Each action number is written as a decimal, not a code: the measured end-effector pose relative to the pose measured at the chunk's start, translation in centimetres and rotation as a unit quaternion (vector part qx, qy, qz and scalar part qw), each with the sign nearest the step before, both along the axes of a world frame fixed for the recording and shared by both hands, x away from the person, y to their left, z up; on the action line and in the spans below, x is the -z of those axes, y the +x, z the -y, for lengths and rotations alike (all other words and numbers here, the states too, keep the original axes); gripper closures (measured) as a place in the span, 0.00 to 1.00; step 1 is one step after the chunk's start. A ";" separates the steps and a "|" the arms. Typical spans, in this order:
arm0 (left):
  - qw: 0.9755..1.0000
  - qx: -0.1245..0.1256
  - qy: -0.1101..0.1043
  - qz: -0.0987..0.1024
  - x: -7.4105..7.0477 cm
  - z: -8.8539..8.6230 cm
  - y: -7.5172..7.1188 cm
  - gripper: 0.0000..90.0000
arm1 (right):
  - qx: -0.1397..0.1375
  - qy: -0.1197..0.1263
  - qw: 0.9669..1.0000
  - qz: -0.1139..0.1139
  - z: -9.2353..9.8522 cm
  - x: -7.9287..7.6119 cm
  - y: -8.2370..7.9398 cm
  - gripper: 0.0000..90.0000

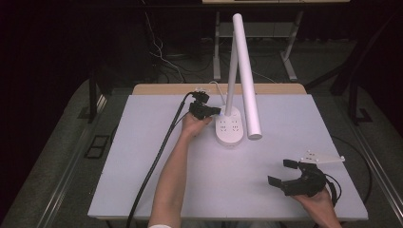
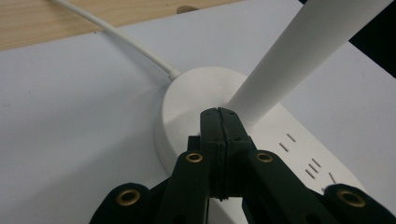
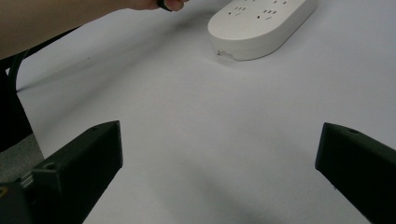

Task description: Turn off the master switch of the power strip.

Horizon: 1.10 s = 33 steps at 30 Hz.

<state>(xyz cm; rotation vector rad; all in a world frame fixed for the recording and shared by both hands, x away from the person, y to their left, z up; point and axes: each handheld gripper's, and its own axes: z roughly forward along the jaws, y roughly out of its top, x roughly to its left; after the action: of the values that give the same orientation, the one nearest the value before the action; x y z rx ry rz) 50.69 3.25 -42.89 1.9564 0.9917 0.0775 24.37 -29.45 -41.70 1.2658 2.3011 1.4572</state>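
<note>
A lab or recording room is suggested. A bare white counter [image 1: 294,118] is set on grey carpet [image 1: 62,156], ringed by darkness. Loose cables [image 1: 161,59] are strewn on the floor behind it, beside metal frame legs [image 1: 289,59]. A white desk lamp with sockets in its base [image 1: 229,128] is placed on the counter.

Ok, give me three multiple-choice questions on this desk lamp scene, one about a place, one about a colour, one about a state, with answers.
1. Where is the left gripper?
A. at the lamp base
B. at the table's near right corner
C. off the table

2. What colour is the lamp arm?
A. black
B. white
C. red

3. How do the right gripper jaws stand?
A. shut together
C. wide open
B. shut on a cable

Answers: 1 A, the high view shows it beside the base. 2 B, the arm is plainly white. 3 C, its jaws stand far apart over bare table.
</note>
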 end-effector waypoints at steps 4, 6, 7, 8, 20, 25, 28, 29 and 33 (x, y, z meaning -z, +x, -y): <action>1.000 0.002 0.003 -0.001 0.5 0.2 0.1 0.99 | 0.000 0.000 1.000 -0.001 0.0 0.0 0.0 0.00; 1.000 -0.003 -0.002 -0.002 0.5 0.3 0.1 1.00 | 0.000 0.000 1.000 -0.001 0.0 0.0 0.0 0.00; 1.000 -0.009 -0.002 -0.006 0.5 0.4 0.1 1.00 | 0.000 0.000 1.000 -0.001 0.0 0.0 0.0 0.00; 1.000 -0.014 -0.004 -0.007 0.5 0.5 0.2 1.00 | 0.000 0.000 1.000 -0.001 0.0 0.0 0.0 0.00; 1.000 -0.006 0.017 -0.022 0.3 1.8 0.1 1.00 | -0.003 -0.008 1.000 0.004 0.0 0.0 -0.1 0.00; 0.999 -0.018 0.016 -0.021 0.3 1.6 0.2 1.00 | -0.003 -0.007 1.000 0.002 0.1 0.0 -0.1 0.00; 0.999 -0.017 0.019 -0.022 0.2 1.3 0.3 1.00 | -0.003 -0.007 1.000 0.003 0.0 0.0 -0.1 0.00; 0.999 -0.012 0.026 -0.022 0.2 1.2 0.3 1.00 | -0.003 -0.007 1.000 0.002 0.0 0.0 -0.1 0.00; 0.999 -0.019 0.012 -0.029 0.3 1.1 0.3 1.00 | -0.004 -0.008 1.000 0.005 0.0 0.0 -0.1 0.00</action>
<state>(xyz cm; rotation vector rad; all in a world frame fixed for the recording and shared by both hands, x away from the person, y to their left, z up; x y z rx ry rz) 51.00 2.11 -43.23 1.9719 1.0692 0.0548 24.24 -29.44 -41.67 1.2456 2.3090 1.4417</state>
